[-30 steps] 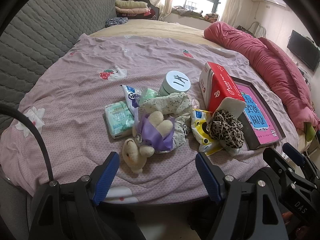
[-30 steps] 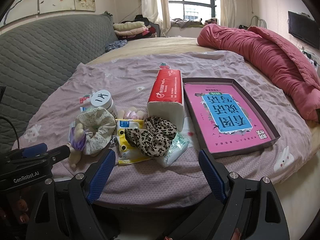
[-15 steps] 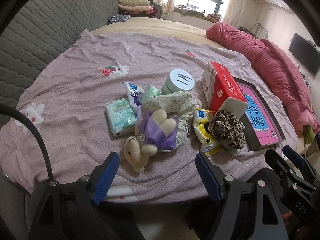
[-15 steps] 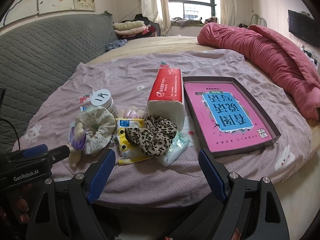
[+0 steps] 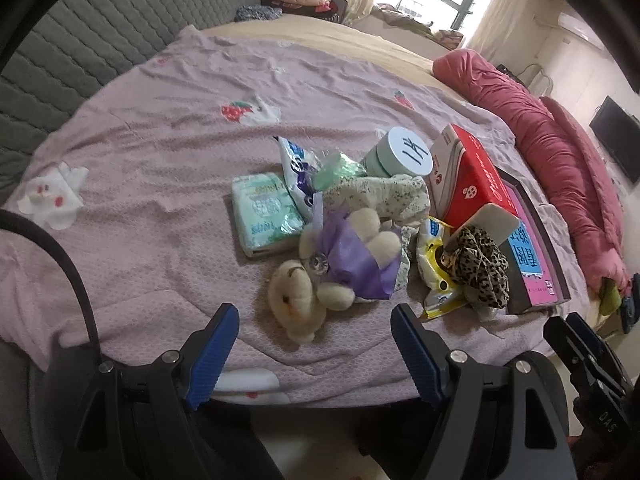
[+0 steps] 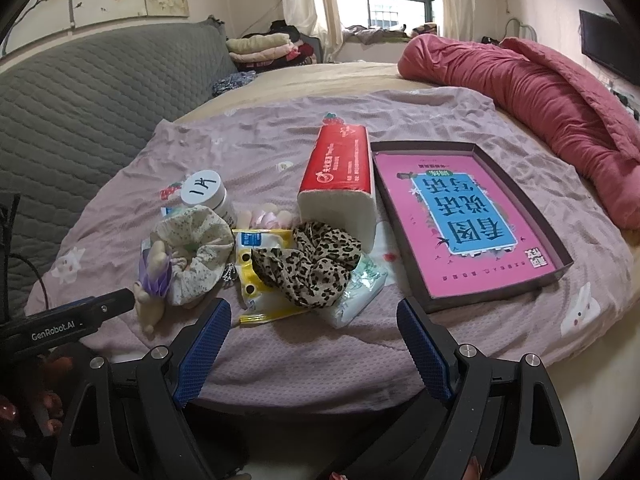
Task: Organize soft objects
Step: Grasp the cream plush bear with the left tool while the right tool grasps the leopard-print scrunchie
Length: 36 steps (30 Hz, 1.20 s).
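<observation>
A cream plush bear [image 5: 298, 296] in a purple wrap lies on the lilac bedspread, just ahead of my open left gripper [image 5: 314, 332]. Beside it sit a floral scrunchie [image 5: 380, 196], a leopard scrunchie [image 5: 478, 264] [image 6: 308, 258], a green tissue pack [image 5: 264, 212], a yellow packet [image 6: 256, 276] and a red tissue pack [image 6: 340, 172]. A dark tray with a pink base [image 6: 468, 220] lies to the right. My right gripper [image 6: 314, 326] hangs open near the bed's front edge, short of the leopard scrunchie. Nothing is between either pair of fingers.
A round tin with a white lid [image 5: 412, 156] stands behind the pile. A rolled red quilt [image 6: 540, 84] lies along the right side, a grey quilted headboard [image 6: 80, 92] on the left. Folded clothes [image 6: 260, 46] are stacked at the back.
My left gripper has moved forward and tilted down toward the plush bear, which now looks larger and closer. The right gripper has barely shifted. No object has moved.
</observation>
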Each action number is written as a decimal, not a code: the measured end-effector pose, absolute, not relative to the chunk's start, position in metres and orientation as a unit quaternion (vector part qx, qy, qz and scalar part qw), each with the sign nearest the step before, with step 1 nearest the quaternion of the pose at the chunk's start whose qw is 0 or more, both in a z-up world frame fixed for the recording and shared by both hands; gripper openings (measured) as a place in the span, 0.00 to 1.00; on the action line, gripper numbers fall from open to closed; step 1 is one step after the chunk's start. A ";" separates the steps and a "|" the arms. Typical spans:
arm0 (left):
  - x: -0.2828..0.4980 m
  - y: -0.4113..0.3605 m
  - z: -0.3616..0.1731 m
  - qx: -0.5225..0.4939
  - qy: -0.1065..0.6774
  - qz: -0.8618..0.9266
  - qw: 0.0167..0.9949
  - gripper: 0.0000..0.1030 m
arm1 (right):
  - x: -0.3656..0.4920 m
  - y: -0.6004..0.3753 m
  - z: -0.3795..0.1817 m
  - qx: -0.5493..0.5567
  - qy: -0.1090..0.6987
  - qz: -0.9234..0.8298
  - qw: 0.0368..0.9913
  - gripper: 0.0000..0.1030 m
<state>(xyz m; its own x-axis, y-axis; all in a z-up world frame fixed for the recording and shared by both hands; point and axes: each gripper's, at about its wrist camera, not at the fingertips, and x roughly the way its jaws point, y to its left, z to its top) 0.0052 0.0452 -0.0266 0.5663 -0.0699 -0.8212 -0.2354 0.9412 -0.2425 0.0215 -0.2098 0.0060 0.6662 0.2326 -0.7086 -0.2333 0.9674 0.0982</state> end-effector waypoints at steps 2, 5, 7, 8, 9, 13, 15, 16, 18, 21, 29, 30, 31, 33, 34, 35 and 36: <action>0.009 0.048 -0.031 -0.171 0.467 0.038 0.867 0.76 | 0.023 -0.209 0.005 0.001 0.392 0.129 0.911 0.83; 0.012 0.053 -0.039 -0.172 0.473 0.034 0.864 0.76 | 0.026 -0.210 0.002 0.006 0.397 0.133 0.908 0.83; 0.015 0.057 -0.045 -0.182 0.475 0.031 0.861 0.76 | 0.028 -0.209 0.000 0.008 0.400 0.135 0.906 0.83; 0.017 0.059 -0.049 -0.184 0.478 0.033 0.858 0.76 | 0.029 -0.209 0.000 0.010 0.402 0.136 0.905 0.83; 0.020 0.061 -0.051 -0.185 0.482 0.034 0.856 0.76 | 0.031 -0.209 -0.001 0.011 0.404 0.137 0.904 0.83; 0.028 0.064 -0.064 -0.188 0.502 0.043 0.843 0.76 | 0.034 -0.207 -0.003 0.011 0.407 0.137 0.903 0.83; 0.030 0.063 -0.066 -0.187 0.500 0.038 0.845 0.75 | 0.037 -0.206 -0.005 0.010 0.409 0.138 0.902 0.83; 0.031 0.063 -0.066 -0.183 0.498 0.038 0.847 0.72 | 0.039 -0.206 -0.006 0.010 0.411 0.138 0.901 0.83; 0.034 0.061 -0.066 -0.172 0.490 0.036 0.854 0.69 | 0.043 -0.205 -0.007 0.010 0.414 0.140 0.899 0.83; 0.039 0.061 -0.067 -0.164 0.482 0.029 0.860 0.63 | 0.051 -0.204 -0.009 0.013 0.422 0.144 0.895 0.83; 0.049 0.066 -0.070 -0.164 0.466 -0.006 0.870 0.47 | 0.081 -0.195 -0.031 0.011 0.465 0.146 0.873 0.83; 0.049 0.067 -0.070 -0.166 0.466 -0.009 0.869 0.47 | 0.085 -0.193 -0.035 0.011 0.472 0.147 0.869 0.83; 0.049 0.067 -0.071 -0.169 0.465 -0.012 0.869 0.46 | 0.090 -0.192 -0.038 0.008 0.478 0.146 0.866 0.83; 0.049 0.070 -0.072 -0.176 0.464 -0.018 0.868 0.44 | 0.098 -0.190 -0.044 0.004 0.487 0.139 0.862 0.83; 0.049 0.072 -0.072 -0.182 0.464 -0.021 0.867 0.44 | 0.101 -0.189 -0.045 0.003 0.486 0.137 0.863 0.83; 0.049 0.073 -0.073 -0.187 0.463 -0.022 0.866 0.43 | 0.104 -0.189 -0.046 0.001 0.484 0.133 0.865 0.83; 0.049 0.076 -0.073 -0.194 0.462 -0.025 0.865 0.43 | 0.107 -0.189 -0.047 -0.003 0.483 0.128 0.866 0.83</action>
<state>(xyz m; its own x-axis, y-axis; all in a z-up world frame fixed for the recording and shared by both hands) 0.0495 0.0755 -0.0731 0.5727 -0.2220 -0.7891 -0.1363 0.9234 -0.3587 0.1071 -0.1890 -0.0467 0.5010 0.2177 -0.8376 -0.2242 0.9675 0.1173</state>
